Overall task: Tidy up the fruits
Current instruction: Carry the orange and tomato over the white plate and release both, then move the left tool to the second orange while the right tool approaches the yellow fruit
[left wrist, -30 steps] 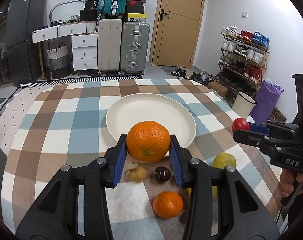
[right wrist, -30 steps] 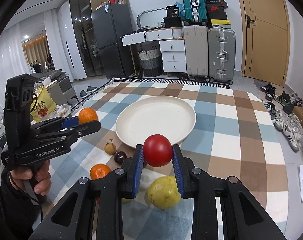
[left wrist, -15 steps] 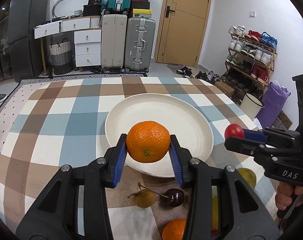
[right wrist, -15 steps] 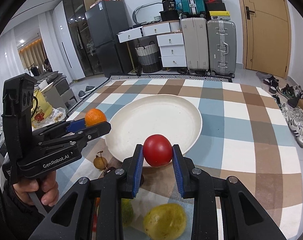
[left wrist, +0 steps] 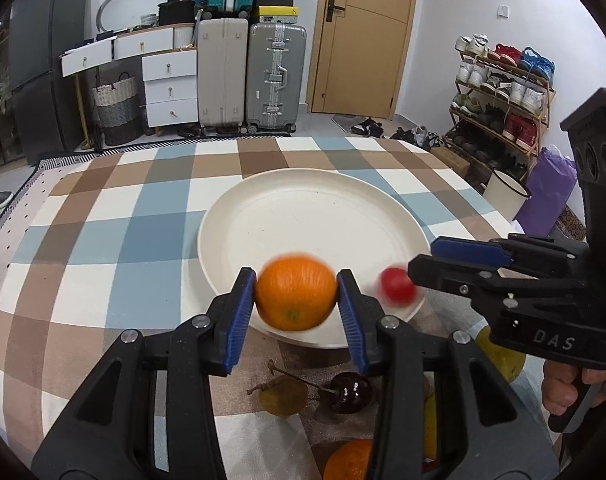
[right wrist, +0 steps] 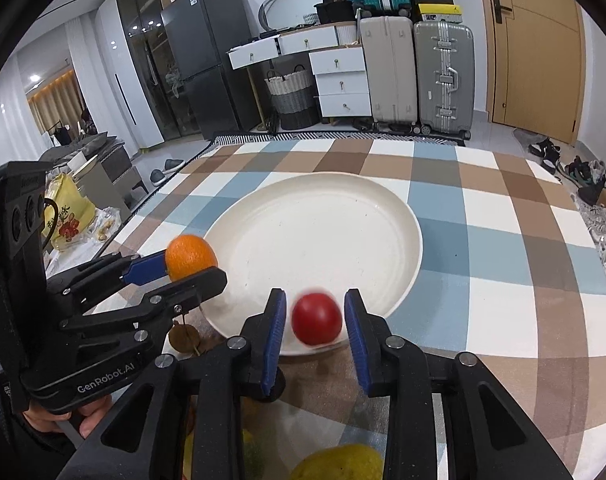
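My left gripper (left wrist: 297, 298) holds a large orange (left wrist: 295, 292) over the near rim of the white plate (left wrist: 303, 216); the orange looks blurred and the jaws stand a little apart from it. My right gripper (right wrist: 315, 318) is open, and a blurred red tomato (right wrist: 317, 319) sits between its jaws, clear of both pads, over the plate's (right wrist: 323, 224) near rim. The tomato (left wrist: 397, 286) and right gripper (left wrist: 455, 256) also show in the left wrist view. The left gripper (right wrist: 183, 266) with the orange (right wrist: 190, 257) shows in the right wrist view.
On the checked tablecloth (left wrist: 103, 240) near me lie a dark cherry (left wrist: 349, 394), a small brown fruit (left wrist: 283, 396), a small orange (left wrist: 349, 460) and a yellow-green fruit (right wrist: 339, 462). Suitcases, drawers and a shoe rack stand beyond the table.
Both grippers moved forward to the plate's near rim. The right jaws opened and the tomato is dropping free. The left jaws have widened and the orange is blurred.
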`<action>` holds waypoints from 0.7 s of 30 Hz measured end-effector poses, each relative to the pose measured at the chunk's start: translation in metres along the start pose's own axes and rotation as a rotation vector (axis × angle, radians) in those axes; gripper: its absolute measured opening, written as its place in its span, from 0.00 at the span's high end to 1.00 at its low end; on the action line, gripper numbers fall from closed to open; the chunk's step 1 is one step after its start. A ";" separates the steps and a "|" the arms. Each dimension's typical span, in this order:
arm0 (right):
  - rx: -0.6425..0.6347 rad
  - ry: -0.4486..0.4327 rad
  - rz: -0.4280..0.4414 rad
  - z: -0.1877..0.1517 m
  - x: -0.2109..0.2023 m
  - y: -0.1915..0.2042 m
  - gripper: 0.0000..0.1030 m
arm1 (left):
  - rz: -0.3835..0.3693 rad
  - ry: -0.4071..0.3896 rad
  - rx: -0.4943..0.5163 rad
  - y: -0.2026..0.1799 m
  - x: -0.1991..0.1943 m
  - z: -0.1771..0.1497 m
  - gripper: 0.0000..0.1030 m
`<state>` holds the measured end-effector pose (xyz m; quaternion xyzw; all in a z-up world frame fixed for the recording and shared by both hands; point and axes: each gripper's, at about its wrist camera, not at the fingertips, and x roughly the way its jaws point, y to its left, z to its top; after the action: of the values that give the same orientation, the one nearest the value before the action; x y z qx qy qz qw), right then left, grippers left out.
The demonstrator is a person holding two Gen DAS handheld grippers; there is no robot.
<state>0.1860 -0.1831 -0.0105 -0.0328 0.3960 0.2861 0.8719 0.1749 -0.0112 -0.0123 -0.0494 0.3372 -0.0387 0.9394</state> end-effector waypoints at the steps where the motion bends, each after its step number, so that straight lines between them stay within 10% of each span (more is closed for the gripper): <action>1: 0.004 -0.002 0.002 0.000 -0.003 0.000 0.57 | 0.000 0.000 -0.007 0.001 -0.002 0.000 0.61; 7: 0.015 -0.043 -0.012 -0.008 -0.033 -0.006 0.32 | 0.011 -0.034 -0.053 0.014 -0.025 -0.004 0.20; 13: 0.001 -0.055 -0.009 -0.023 -0.061 -0.004 0.00 | 0.031 -0.080 -0.079 0.024 -0.061 -0.014 0.11; 21: -0.011 -0.050 -0.040 -0.044 -0.084 0.002 0.00 | 0.054 -0.092 -0.072 0.024 -0.098 -0.041 0.01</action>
<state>0.1121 -0.2338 0.0194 -0.0385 0.3718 0.2716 0.8868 0.0744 0.0199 0.0150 -0.0757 0.2959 0.0010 0.9522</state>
